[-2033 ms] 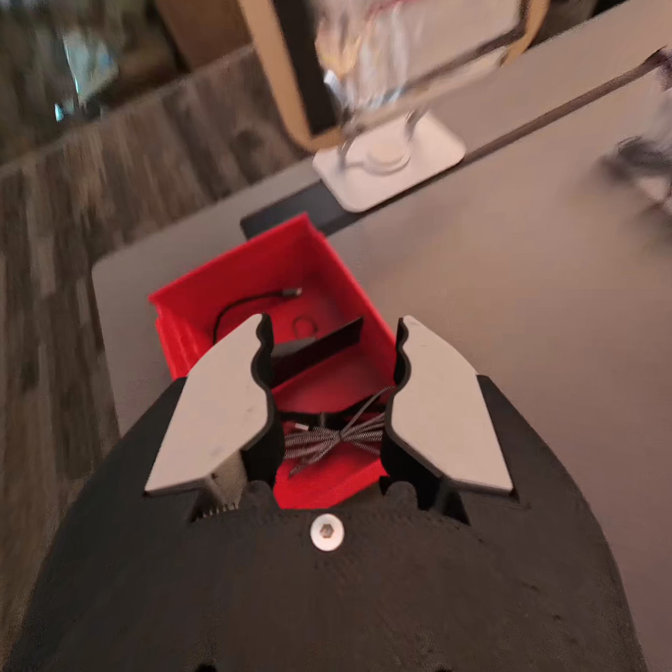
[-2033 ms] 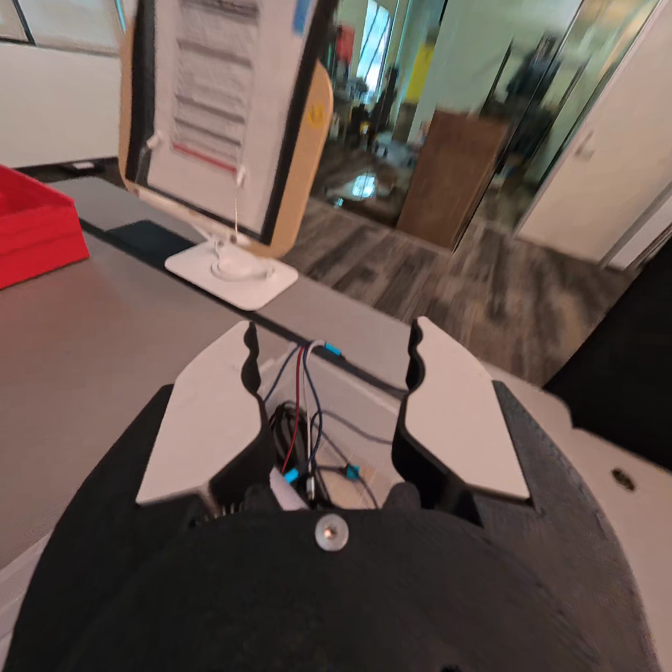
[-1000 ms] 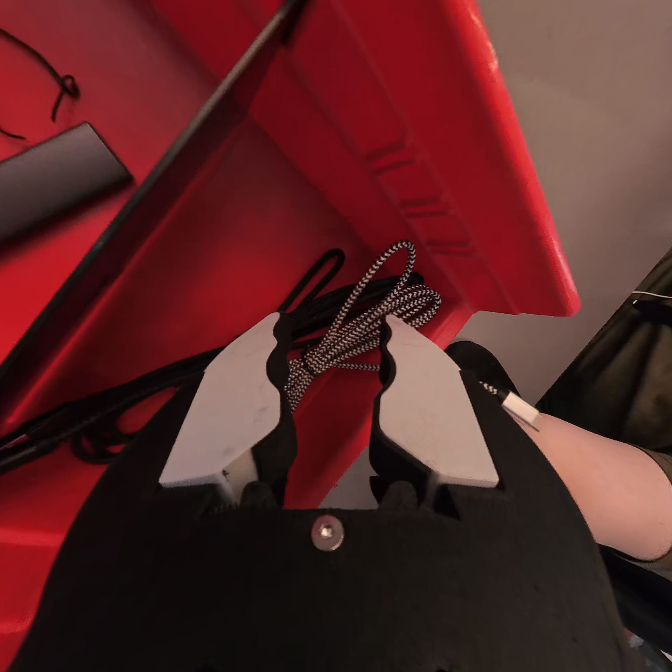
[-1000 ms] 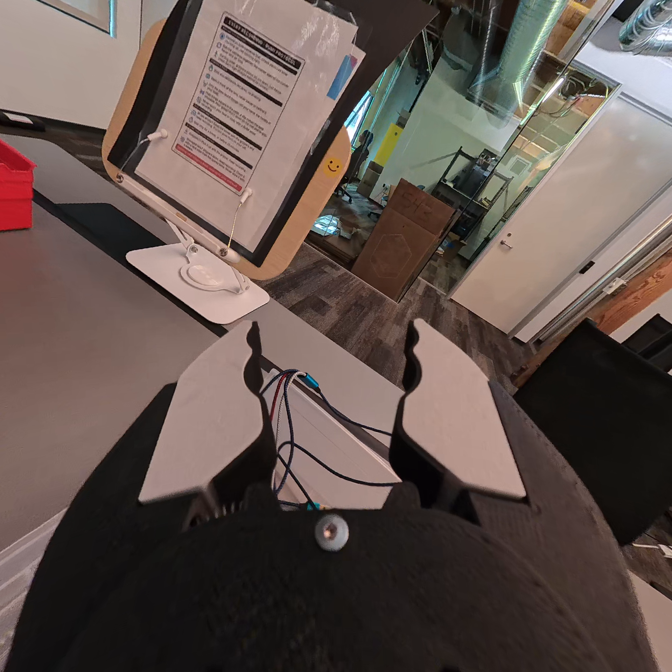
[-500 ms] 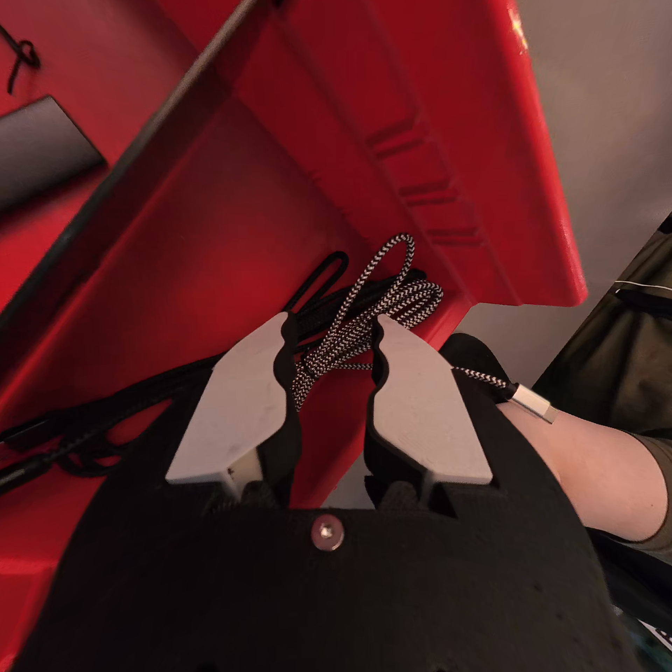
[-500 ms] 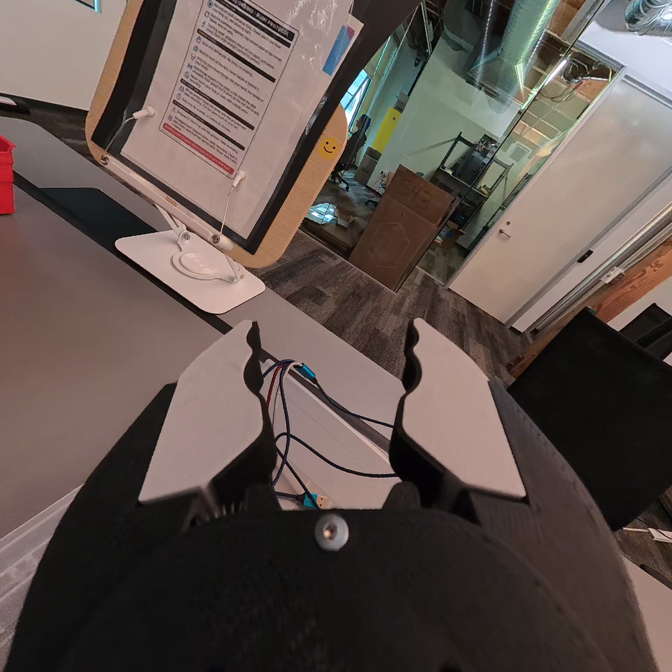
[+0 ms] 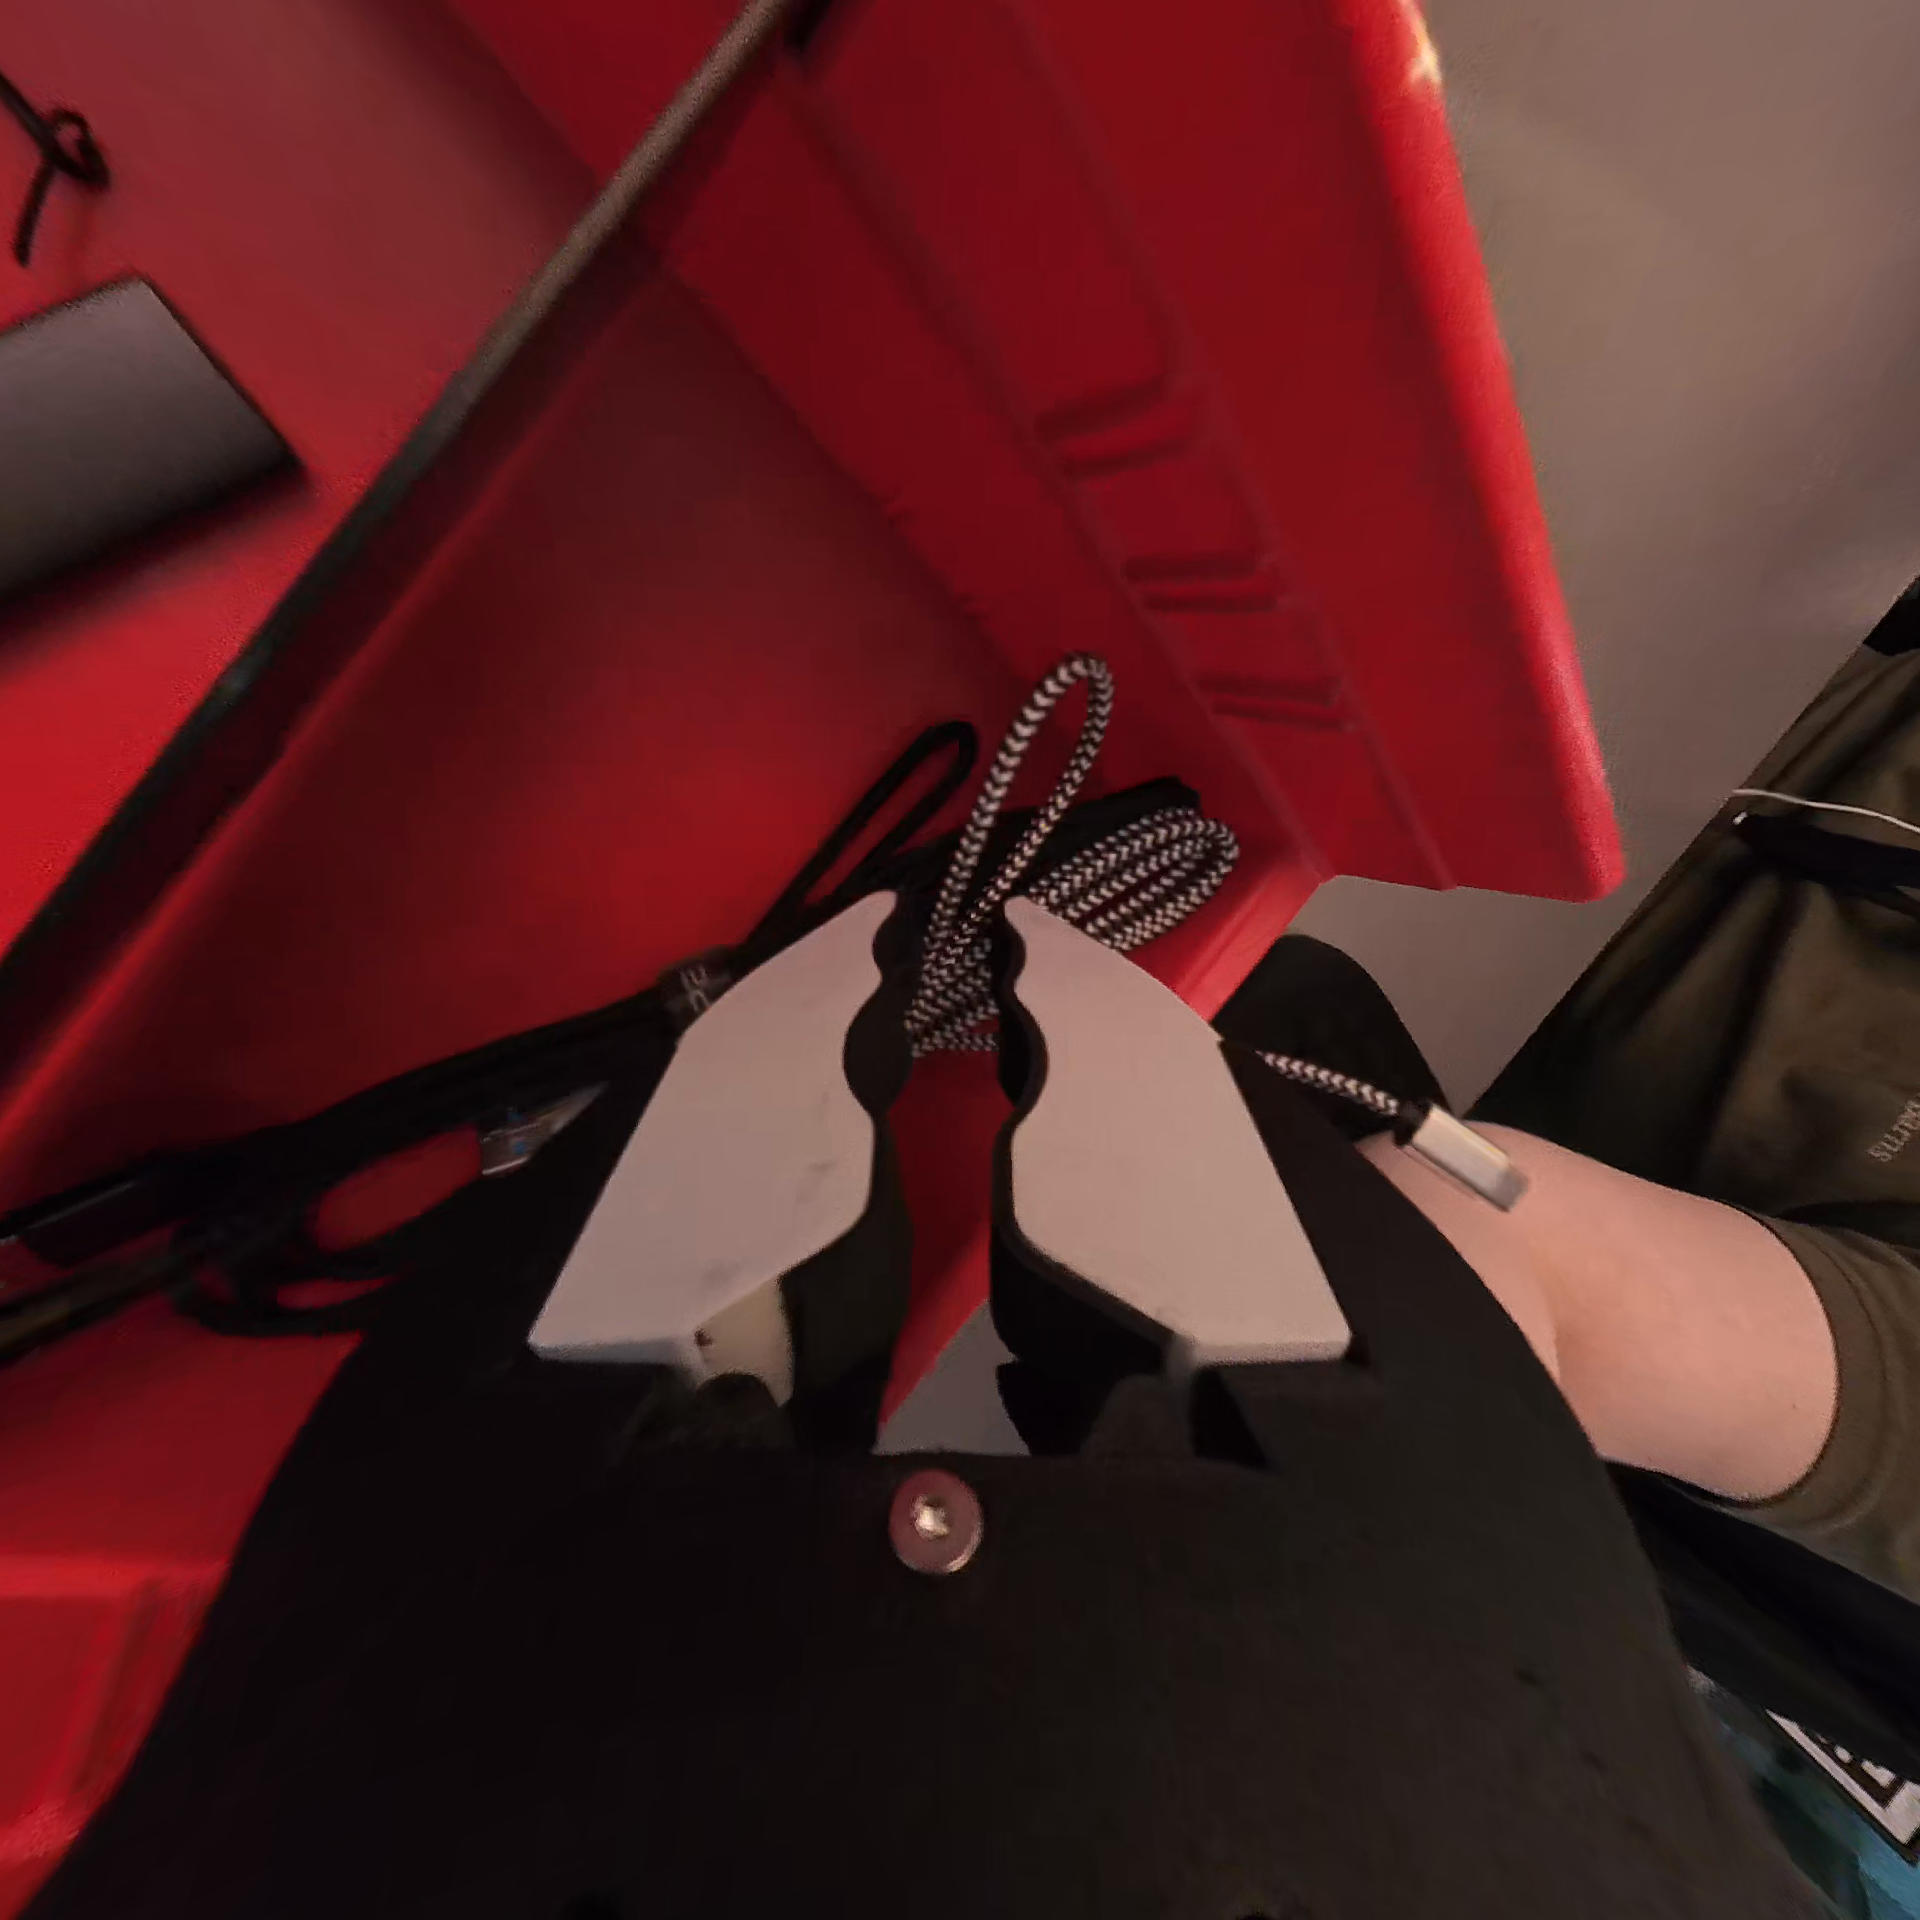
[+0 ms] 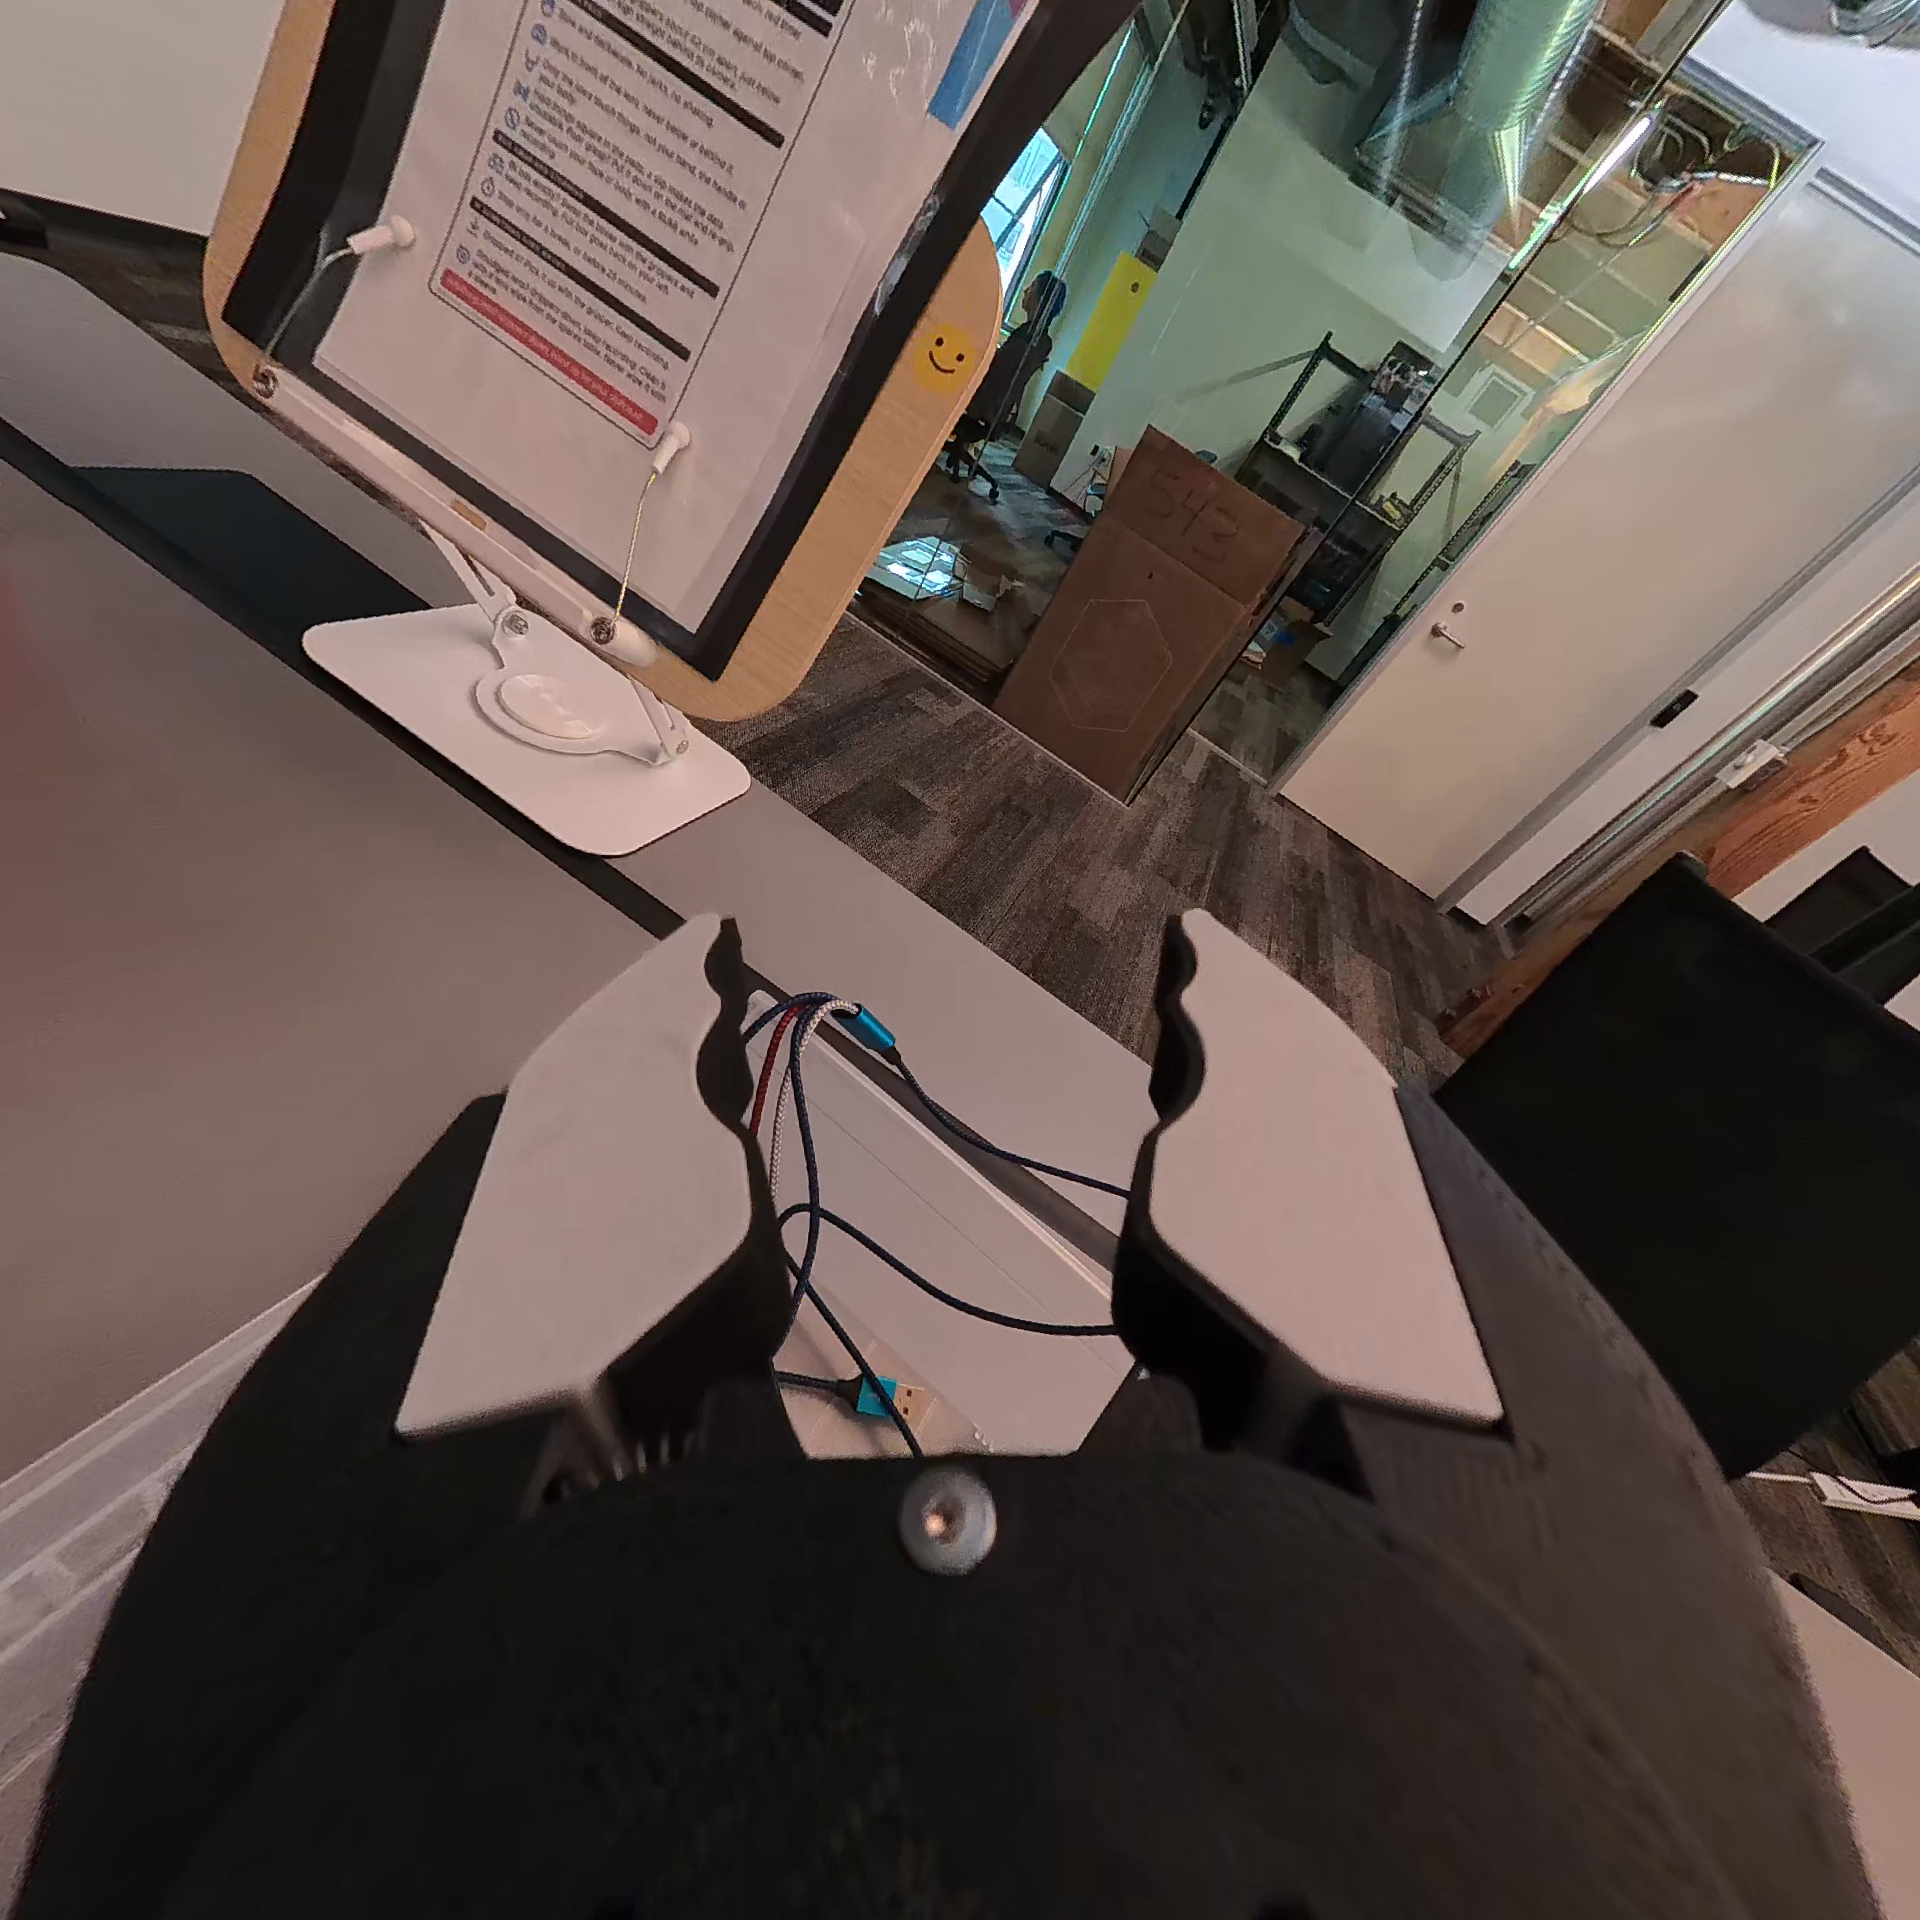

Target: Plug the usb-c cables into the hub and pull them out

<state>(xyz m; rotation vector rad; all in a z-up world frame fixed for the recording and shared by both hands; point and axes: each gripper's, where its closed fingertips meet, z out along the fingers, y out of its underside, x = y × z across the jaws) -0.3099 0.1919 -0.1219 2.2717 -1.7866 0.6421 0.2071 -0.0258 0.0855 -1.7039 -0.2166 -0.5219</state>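
The left gripper (image 7: 951,961) has its jaws squeezed on the black-and-white braided cable (image 7: 1081,862), low in the near part of the red bin (image 7: 1226,343). The cable's silver plug (image 7: 1460,1153) sticks out at the right. The dark hub (image 7: 125,416) lies at upper left. The right gripper (image 8: 951,961) has its jaws wide apart above blue cables (image 8: 831,1174), over the grey tabletop (image 8: 208,831).

A grey bench (image 8: 208,883) carries a white-footed document stand (image 8: 582,312). Beyond lie patchwork carpet (image 8: 1091,862), glass partitions (image 8: 1351,364), a cardboard box (image 8: 1143,634) and a white door (image 8: 1621,582).
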